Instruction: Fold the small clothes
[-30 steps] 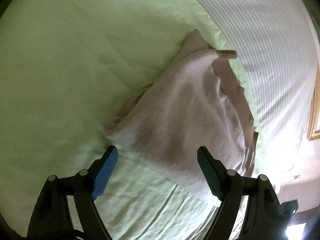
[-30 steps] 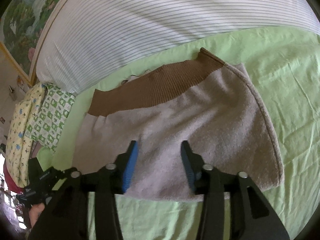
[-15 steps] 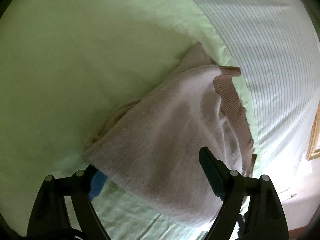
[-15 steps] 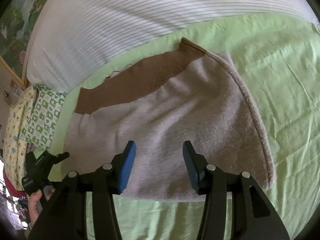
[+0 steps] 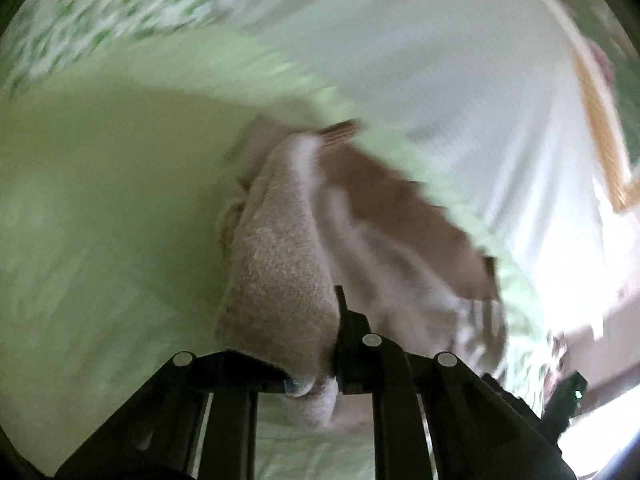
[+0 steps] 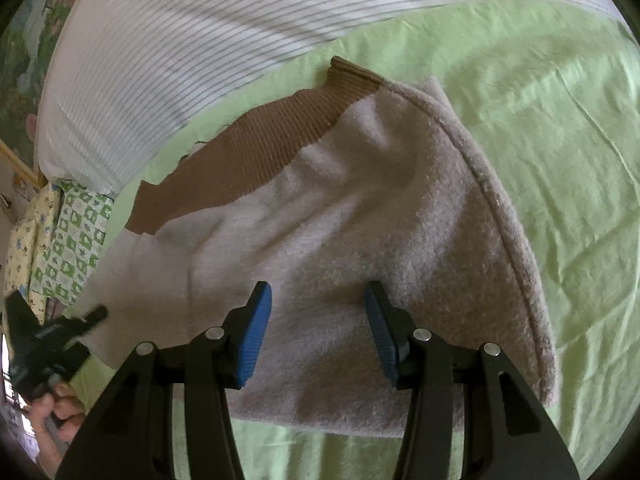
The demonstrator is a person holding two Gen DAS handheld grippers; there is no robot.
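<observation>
A small beige fleece garment [image 6: 360,220] with a brown ribbed band [image 6: 256,152] lies on the green bedsheet [image 6: 540,120]. My right gripper [image 6: 318,328] is open just above its near hem, the blue pads [image 6: 256,332] apart with nothing pinched between them. The left wrist view is blurred. There, my left gripper [image 5: 320,344] has its jaws closing with a corner of the garment [image 5: 280,272] pinched between them and raised off the sheet; one finger is hidden under the cloth. The left gripper [image 6: 48,344] and the hand [image 6: 52,408] holding it show at the far left in the right wrist view.
A white striped pillow [image 6: 200,40] borders the sheet behind the garment. Folded green-and-yellow patterned clothes [image 6: 60,240] lie at the left edge. A wooden frame [image 5: 600,120] shows at the right in the left wrist view. Bare sheet stretches to the garment's right.
The left gripper went from wide open around the garment's corner to closed on it and lifted it, rolling as it rose. The right gripper sank closer to the garment, its opening unchanged.
</observation>
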